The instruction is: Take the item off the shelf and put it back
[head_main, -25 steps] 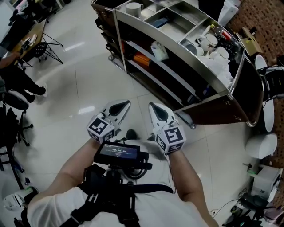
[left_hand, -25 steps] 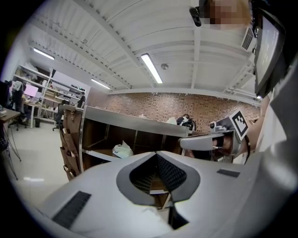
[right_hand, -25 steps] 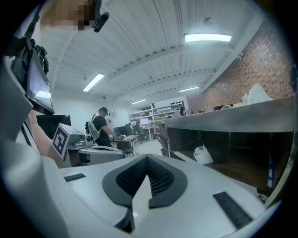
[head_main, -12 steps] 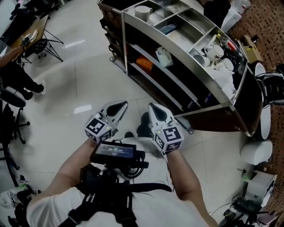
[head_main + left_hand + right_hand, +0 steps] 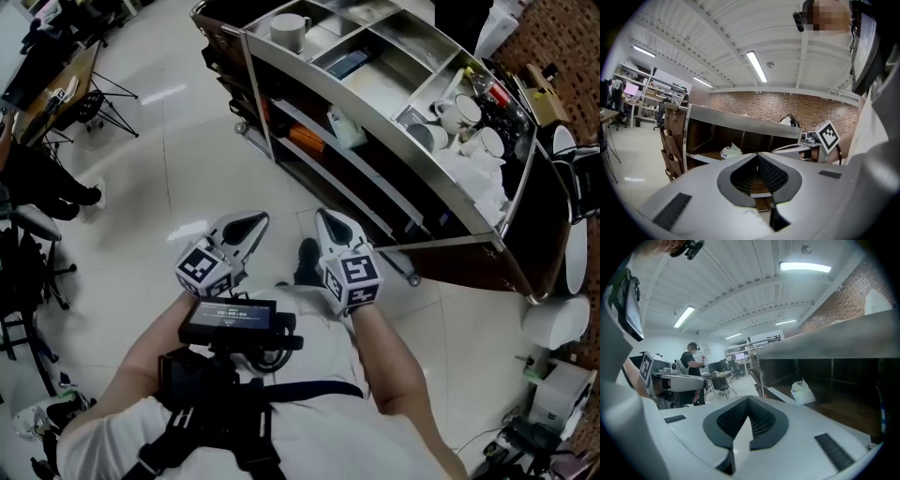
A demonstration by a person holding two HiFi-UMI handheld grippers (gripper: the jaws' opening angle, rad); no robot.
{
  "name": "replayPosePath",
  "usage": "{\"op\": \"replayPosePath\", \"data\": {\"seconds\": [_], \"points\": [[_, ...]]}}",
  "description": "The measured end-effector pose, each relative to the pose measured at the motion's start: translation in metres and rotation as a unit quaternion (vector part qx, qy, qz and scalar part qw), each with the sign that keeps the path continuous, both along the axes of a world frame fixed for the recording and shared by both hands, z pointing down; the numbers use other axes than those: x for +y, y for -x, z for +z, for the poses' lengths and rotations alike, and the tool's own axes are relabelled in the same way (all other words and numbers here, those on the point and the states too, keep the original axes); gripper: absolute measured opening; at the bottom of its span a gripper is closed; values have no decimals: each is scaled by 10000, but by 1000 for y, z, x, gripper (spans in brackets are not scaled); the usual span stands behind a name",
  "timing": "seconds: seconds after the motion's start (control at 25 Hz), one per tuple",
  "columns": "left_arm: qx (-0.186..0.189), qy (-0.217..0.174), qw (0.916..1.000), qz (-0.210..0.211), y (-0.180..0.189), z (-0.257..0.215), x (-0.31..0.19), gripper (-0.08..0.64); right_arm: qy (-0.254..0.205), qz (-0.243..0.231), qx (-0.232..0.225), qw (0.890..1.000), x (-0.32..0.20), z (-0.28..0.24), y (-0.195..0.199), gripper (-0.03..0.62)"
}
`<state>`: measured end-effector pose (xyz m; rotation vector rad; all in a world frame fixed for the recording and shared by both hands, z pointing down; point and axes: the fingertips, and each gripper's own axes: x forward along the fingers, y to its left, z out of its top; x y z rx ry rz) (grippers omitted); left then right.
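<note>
A white crumpled bag [image 5: 345, 127] lies on the middle shelf of a metal shelf cart [image 5: 394, 112]. It also shows as the white bag [image 5: 802, 392] in the right gripper view and as the white bag [image 5: 731, 151] in the left gripper view. An orange item [image 5: 307, 141] lies on the shelf beside it. My left gripper [image 5: 246, 228] and right gripper [image 5: 330, 228] hover side by side over the floor, short of the cart. Both are shut, with nothing between the jaws of the left gripper [image 5: 758, 157] or the right gripper [image 5: 749, 400].
Mugs [image 5: 459, 112] and a cup [image 5: 288, 28] sit in the cart's top compartments. A tripod [image 5: 98, 103] and a desk [image 5: 52, 80] stand at the far left. White stools [image 5: 553, 314] stand to the right. A person [image 5: 691, 363] stands in the distance.
The cart has drawn slightly nearer and shifted in the head view. Both grippers keep the same shut pose side by side, and a shoe now shows between them.
</note>
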<state>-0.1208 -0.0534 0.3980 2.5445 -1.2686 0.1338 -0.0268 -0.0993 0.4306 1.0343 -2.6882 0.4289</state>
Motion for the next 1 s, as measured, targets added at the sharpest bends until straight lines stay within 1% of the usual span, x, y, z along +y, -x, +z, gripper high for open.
{"op": "replayPosePath", "data": {"seconds": [0.16,0.28,0.36,0.44,0.52,0.64,0.72,0.8,0.92,1.0], "points": [[-79,46,9999,47,-8,11,-27,15,96,292,37,9995,-33,20,-12,6],[-196,16,9998,-55,-4,26,-48,17,99,499,72,9987,-57,34,-17,6],[-231,83,9997,-64,-5,35,-59,17,79,630,99,9979,-72,42,-19,6],[-259,248,9994,-7,-10,40,-67,17,73,772,126,9969,-85,51,-21,7],[-215,378,9991,22,-17,42,-74,17,63,945,162,9954,-99,62,-26,8],[-178,432,9989,-93,-16,54,-89,17,61,1260,267,9917,-124,78,-36,9],[-165,431,9989,-91,-17,60,-95,17,113,1445,349,9888,-140,90,-42,12],[-176,454,9988,-85,-18,67,-98,17,184,1605,413,9860,-155,102,-46,64],[-169,661,9976,-80,-20,70,-99,17,243,1810,545,9817,-177,117,-48,93],[-181,699,9973,-122,-16,75,-100,17,267,1903,639,9793,-192,127,-47,123]]}}
